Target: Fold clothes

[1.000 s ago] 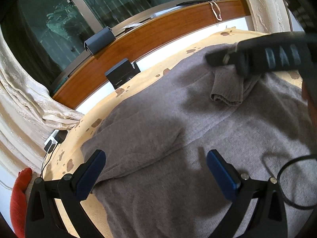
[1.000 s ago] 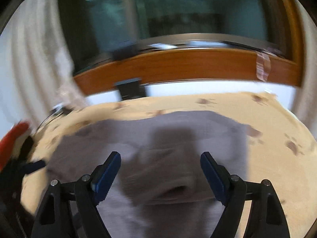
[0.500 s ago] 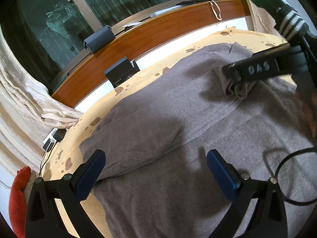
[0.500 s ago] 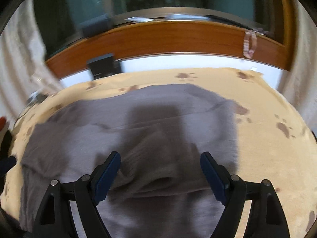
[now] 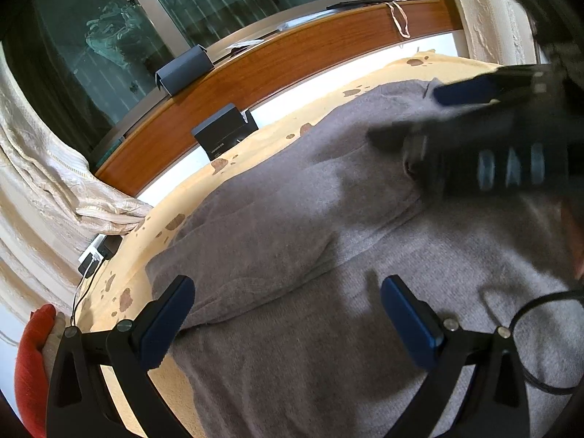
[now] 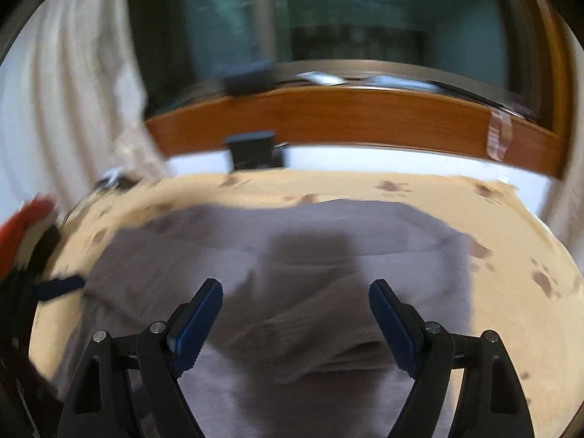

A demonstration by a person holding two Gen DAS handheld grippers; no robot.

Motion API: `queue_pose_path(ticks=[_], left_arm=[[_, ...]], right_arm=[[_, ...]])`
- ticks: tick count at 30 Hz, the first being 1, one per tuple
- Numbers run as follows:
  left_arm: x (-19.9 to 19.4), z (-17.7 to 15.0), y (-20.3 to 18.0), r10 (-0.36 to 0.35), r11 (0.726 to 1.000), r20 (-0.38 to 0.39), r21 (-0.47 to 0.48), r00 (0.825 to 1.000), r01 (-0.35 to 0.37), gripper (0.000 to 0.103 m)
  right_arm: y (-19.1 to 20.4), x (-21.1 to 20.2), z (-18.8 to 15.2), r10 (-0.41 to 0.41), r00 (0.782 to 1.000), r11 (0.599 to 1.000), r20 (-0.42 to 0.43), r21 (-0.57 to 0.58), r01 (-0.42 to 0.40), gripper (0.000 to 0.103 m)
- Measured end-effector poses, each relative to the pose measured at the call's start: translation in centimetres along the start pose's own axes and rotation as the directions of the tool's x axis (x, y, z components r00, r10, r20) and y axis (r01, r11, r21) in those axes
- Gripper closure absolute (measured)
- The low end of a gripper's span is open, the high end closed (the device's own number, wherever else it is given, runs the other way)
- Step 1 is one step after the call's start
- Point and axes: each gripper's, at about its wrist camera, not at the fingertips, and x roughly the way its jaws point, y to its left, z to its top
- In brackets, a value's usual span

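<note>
A grey knit sweater (image 5: 328, 237) lies spread on a tan blanket with brown paw prints (image 5: 171, 226). One sleeve is folded across its body. My left gripper (image 5: 288, 314) is open and empty, low over the sweater's near left part. My right gripper (image 6: 295, 314) is open and empty above the sweater (image 6: 310, 255) and its sleeve cuff (image 6: 328, 332). The right gripper also shows blurred in the left wrist view (image 5: 419, 116), over the sweater's far right part.
A wooden ledge (image 5: 292, 62) and a dark window run behind the blanket. A black box (image 5: 222, 135) stands at the far edge. Cream curtains (image 5: 47, 182) hang at left. A red cushion (image 5: 31, 365) lies at the near left. A black cable (image 5: 540, 328) loops at right.
My right gripper has swung over the sweater's far right part and now reads blurred, its view tilting up. The sleeve cuff lies on the sweater. My left gripper has stayed put.
</note>
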Motion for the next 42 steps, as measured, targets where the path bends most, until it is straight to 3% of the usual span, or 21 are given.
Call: queue_pose_path(ticks=[4,13,22,26,28,30,35,39,42], left_arm=[[0.0,-0.1,0.3,-0.004,1.000,0.001,-0.012,1.000,0.004,0.001],[-0.3,-0.4,1.1,-0.007,0.999,0.008,-0.043,1.000,0.008,0.001],[-0.3,-0.7,1.4,-0.002,0.999,0.010,-0.050,1.000,0.002,0.001],[0.0,-0.7,3.3,-0.039,0.993,-0.004,-0.116,0.999,0.038,0.001],[0.3,-0.8,4.9,-0.079,0.981,-0.015,-0.178,0.997,0.075,0.001],[0.7,-1.2,7.4,-0.133,0.951,-0.020,-0.283,0.991,0.122,0.001],[2.0,-3.0,12.9,-0.235,0.828,-0.009,-0.525,0.972,0.195,0.001],[2.6,-3.5,13.6,-0.216,0.820,-0.031,-0.549,0.976,0.164,0.001],[3.3,-3.5,13.3,-0.228,0.823,-0.046,-0.543,0.973,0.167,0.001]], right_arm=[[1.5,1.0,0.0,-0.019,0.998,0.998,-0.053,-0.068,0.015,0.018],[-2.8,1.9,-0.5,-0.105,0.983,0.988,-0.148,0.092,0.120,0.019],[-4.2,0.9,-0.4,-0.229,0.965,0.966,-0.131,0.094,0.242,0.019],[-5.7,0.2,-0.2,-0.288,0.951,0.945,-0.116,0.129,0.302,0.018],[-6.5,-0.2,-0.1,-0.304,0.946,0.935,-0.110,0.155,0.319,0.018],[-7.3,-0.5,0.0,-0.312,0.945,0.928,-0.102,0.182,0.326,0.018],[-8.7,-1.4,0.2,-0.314,0.946,0.915,-0.073,0.242,0.323,0.018],[-6.8,-1.8,0.5,-0.176,0.984,0.964,-0.002,0.202,0.173,0.018],[-4.0,-1.2,0.8,-0.051,0.999,0.995,0.000,0.086,0.051,0.018]])
